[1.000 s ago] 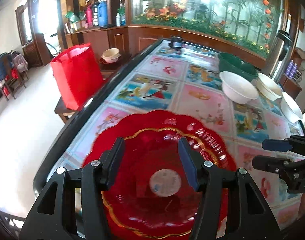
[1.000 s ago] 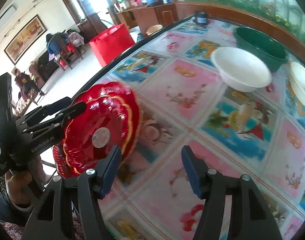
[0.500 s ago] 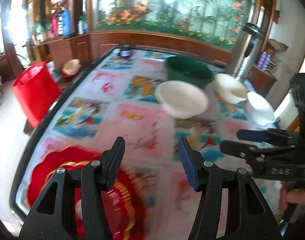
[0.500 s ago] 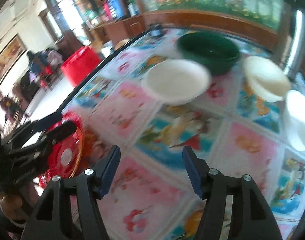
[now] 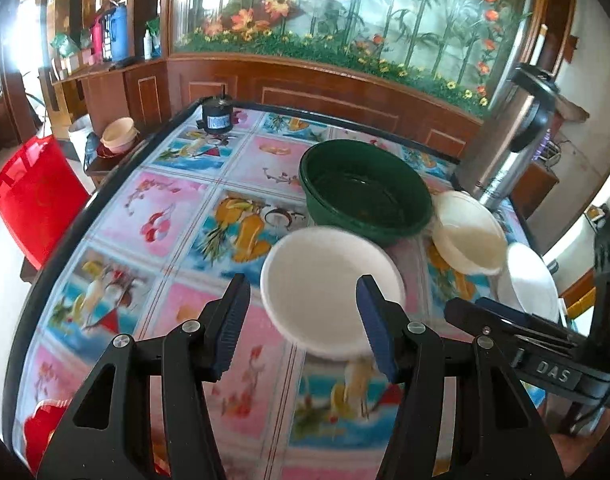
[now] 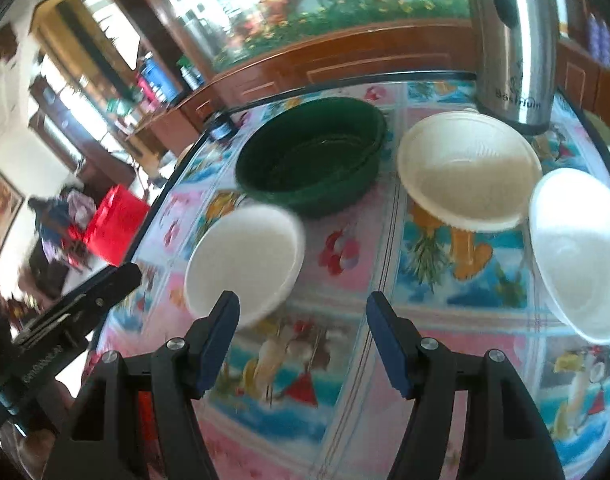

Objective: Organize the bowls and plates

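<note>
My left gripper (image 5: pixel 301 320) hangs open above the table, and the near white bowl (image 5: pixel 329 288) shows beyond its fingers, untouched. A dark green basin (image 5: pixel 365 196) stands behind that bowl, with a cream bowl (image 5: pixel 465 236) and another white bowl (image 5: pixel 529 284) to the right. The red plate (image 5: pixel 45 420) peeks in at the bottom left corner. My right gripper (image 6: pixel 303 340) is open and empty over the cloth, between the near white bowl (image 6: pixel 245 256) and the right white bowl (image 6: pixel 577 248). Each view shows the other gripper: right gripper (image 5: pixel 465 306), left gripper (image 6: pixel 121 280).
A steel kettle (image 6: pixel 509 40) stands at the far right corner behind the cream bowl (image 6: pixel 465 168). A small black jar (image 5: pixel 217 118) sits at the far end of the table (image 5: pixel 161 208). A red bag (image 5: pixel 33 200) stands on the floor left of the table.
Both grippers have swept away from the red plate toward the bowls. The plate slid to the bottom left corner, and the white bowl and green basin now loom close.
</note>
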Demonstrator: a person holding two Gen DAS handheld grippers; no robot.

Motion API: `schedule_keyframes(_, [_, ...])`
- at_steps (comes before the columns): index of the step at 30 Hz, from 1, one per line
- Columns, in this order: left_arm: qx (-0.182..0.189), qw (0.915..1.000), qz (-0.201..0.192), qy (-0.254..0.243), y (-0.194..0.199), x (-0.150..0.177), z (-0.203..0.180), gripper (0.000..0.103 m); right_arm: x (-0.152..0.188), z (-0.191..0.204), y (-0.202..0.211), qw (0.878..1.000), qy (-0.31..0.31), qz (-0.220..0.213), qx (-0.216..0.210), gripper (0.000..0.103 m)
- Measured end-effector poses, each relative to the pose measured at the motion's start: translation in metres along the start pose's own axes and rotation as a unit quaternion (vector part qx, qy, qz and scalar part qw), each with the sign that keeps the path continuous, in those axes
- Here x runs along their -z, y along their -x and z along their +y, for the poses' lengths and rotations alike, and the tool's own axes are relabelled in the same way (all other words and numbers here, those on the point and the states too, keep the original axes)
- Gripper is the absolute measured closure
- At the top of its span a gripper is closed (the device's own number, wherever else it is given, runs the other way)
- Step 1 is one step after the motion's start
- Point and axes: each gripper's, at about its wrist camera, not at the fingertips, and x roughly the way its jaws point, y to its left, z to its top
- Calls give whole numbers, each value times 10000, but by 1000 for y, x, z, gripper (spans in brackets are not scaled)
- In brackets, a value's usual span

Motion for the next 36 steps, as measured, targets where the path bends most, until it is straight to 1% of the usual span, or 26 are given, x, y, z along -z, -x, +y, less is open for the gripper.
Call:
schedule_keyframes(5, [1,9998,162,149,-40,-25,5,48,-21,-12,-20,9989,-431,-103,-124,35])
schedule_keyframes(8, [-17,9996,160,250,-57,-38,9,48,-27,-19,-32,9973,-683,-196,-189,35])
schedule_keyframes(12, [-76,9993,217,281,-75,-52,13,48,-37,-29,-46,9954,-908,-226,-216,35])
schedule_keyframes(15, [-116,9994,278,196,-91,-61,10,48,-41,-34,-51,9935,-1067,-301,-274,35])
schedule_keyframes(17, [-167,9993,313,109,-100,-66,7,48,-44,-35,-55,9935,-1068,-287,-254,35])
schedule_keyframes(23, [-257,9988,405,80,-122,-79,3,48,-52,-36,-62,9946,-1001,-217,-170,35])
schedule_keyframes(28, [-393,9983,434,70,-136,-88,4,48,-59,-38,-60,9935,-1060,-367,-189,35])
schedule_keyframes(33, [-438,9975,558,53,-150,-89,7,48,-65,-34,-66,9948,-933,-411,-41,35])
schedule_keyframes(34, [-446,9972,602,23,-154,-88,7,48,-66,-33,-69,9953,-876,-405,-28,39])
schedule_keyframes(35, [-447,9968,658,-4,-158,-87,7,48,-67,-32,-70,9961,-794,-386,-57,49])
schedule_keyframes(36, [-416,9967,697,-5,-160,-85,8,48,-67,-30,-72,9971,-692,-321,-83,55])
